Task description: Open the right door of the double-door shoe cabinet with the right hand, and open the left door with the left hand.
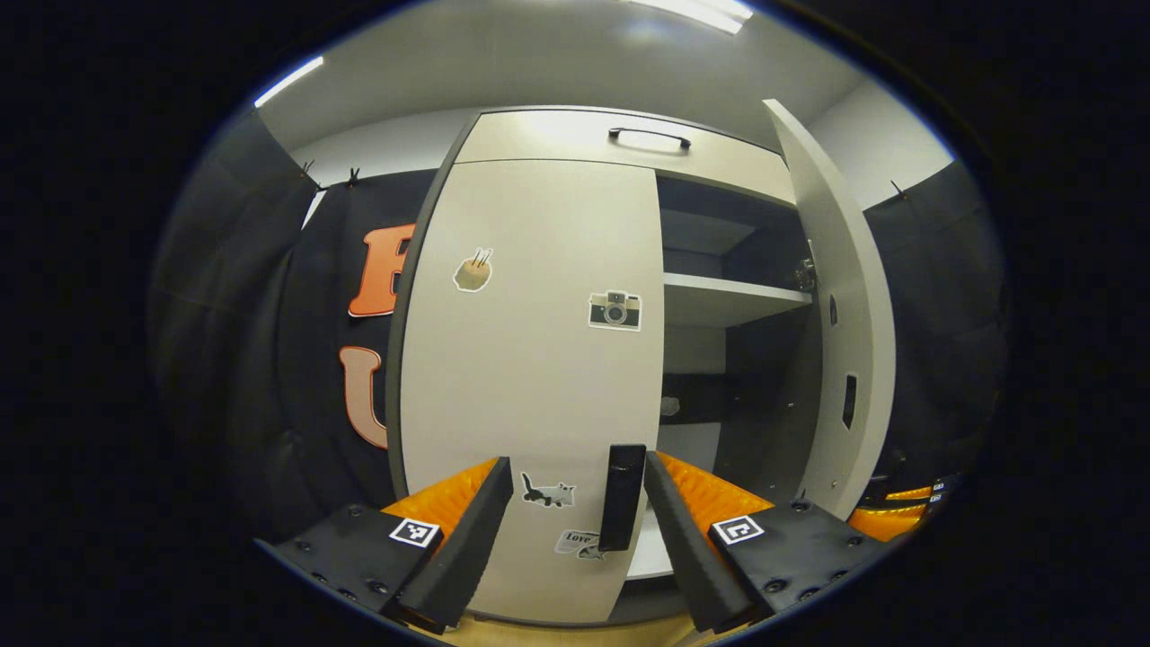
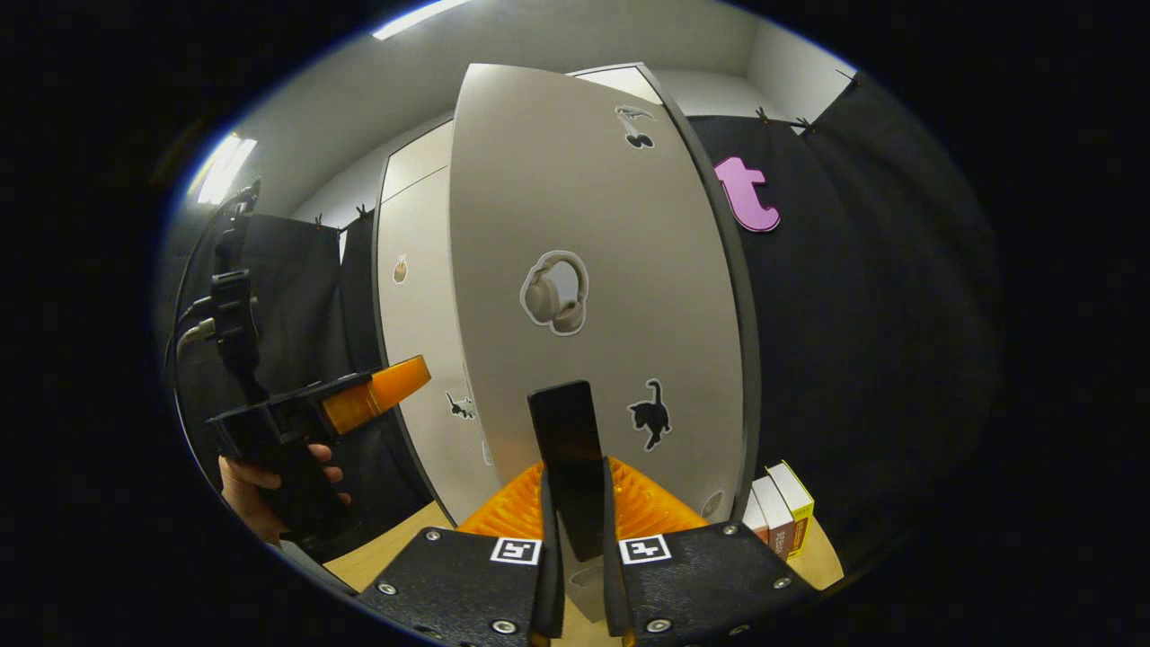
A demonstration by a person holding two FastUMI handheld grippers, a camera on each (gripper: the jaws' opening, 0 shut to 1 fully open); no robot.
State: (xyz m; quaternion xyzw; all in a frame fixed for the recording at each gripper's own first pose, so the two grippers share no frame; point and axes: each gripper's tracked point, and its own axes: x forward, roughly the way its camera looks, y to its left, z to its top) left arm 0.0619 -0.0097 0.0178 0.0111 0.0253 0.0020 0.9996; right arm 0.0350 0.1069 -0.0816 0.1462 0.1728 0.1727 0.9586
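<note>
The tall pale double-door shoe cabinet [image 1: 530, 377] stands against the black cloth wall. Its right door [image 2: 593, 288] is swung out – in the left gripper view it stands edge-on, with white shelves [image 1: 732, 296] bared in the dark interior beside it. The right gripper [image 2: 575, 539] has its fingers closed tight on the flat black handle [image 2: 566, 458] of that door, one on each side. The left door [image 1: 530, 359], dotted with small stickers, is flush and closed; its own black handle [image 1: 622, 496] sits between the widely spread fingers of the left gripper [image 1: 575, 494], which touch nothing. In the right gripper view a hand [image 2: 260, 485] holds the left gripper at the far left – and three small boxes [image 2: 777, 517] stand on the wooden floor [image 2: 395, 548] by the cabinet's right side.
</note>
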